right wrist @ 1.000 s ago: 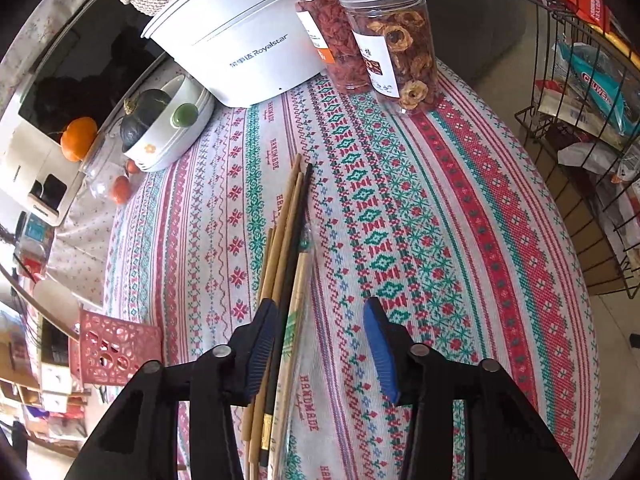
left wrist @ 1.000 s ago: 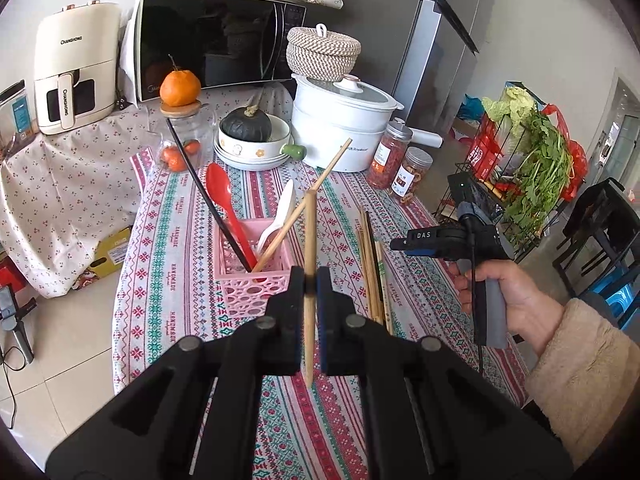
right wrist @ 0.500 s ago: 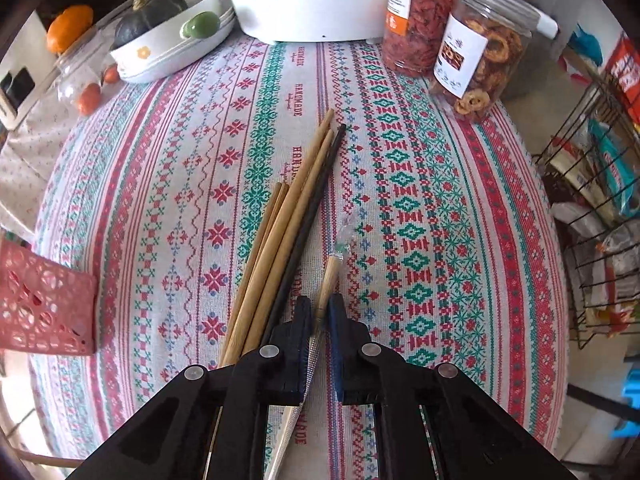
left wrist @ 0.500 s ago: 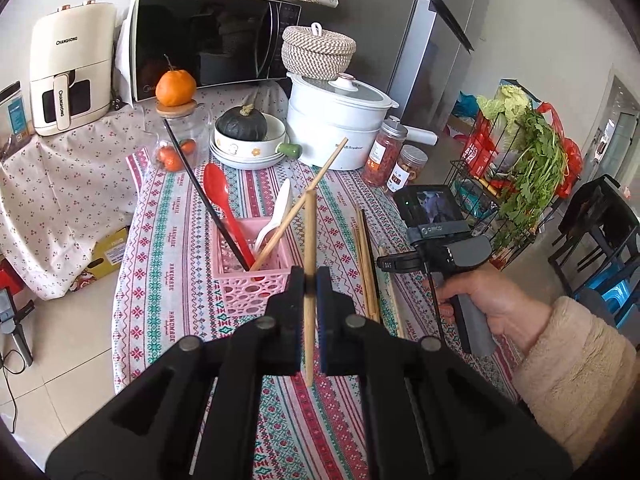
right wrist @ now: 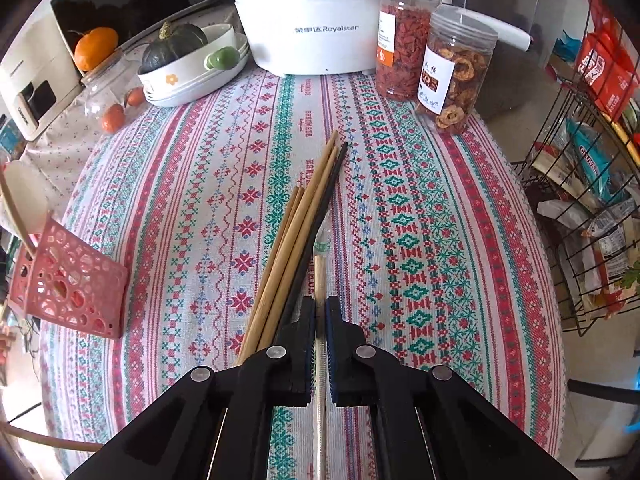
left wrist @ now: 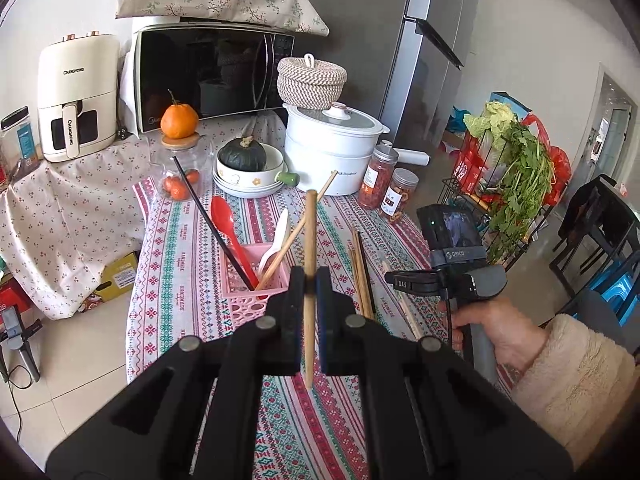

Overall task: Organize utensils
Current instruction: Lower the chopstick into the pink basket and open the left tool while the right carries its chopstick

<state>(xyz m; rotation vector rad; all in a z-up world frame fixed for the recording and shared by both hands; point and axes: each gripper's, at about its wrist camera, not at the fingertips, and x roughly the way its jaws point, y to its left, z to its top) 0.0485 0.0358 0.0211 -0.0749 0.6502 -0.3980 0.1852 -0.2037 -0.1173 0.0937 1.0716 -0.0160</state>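
Your right gripper (right wrist: 319, 312), apart a second ago, now pinches wrapped chopstick (right wrist: 319, 276) lying on "HANDMADE" tablecloth (right wrist: 420, 216) beside loose chopsticks (right wrist: 296, 240) (Royalstar pot (right wrist: 312, 20) behind). Left gripper (left wrist: 307, 280) clamps wooden chopstick (left wrist: 309, 240) upright above pink basket (left wrist: 244, 292).

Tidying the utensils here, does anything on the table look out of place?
Yes: loose chopsticks lie flat on the tablecloth, outside the pink basket. One is black among wooden ones.
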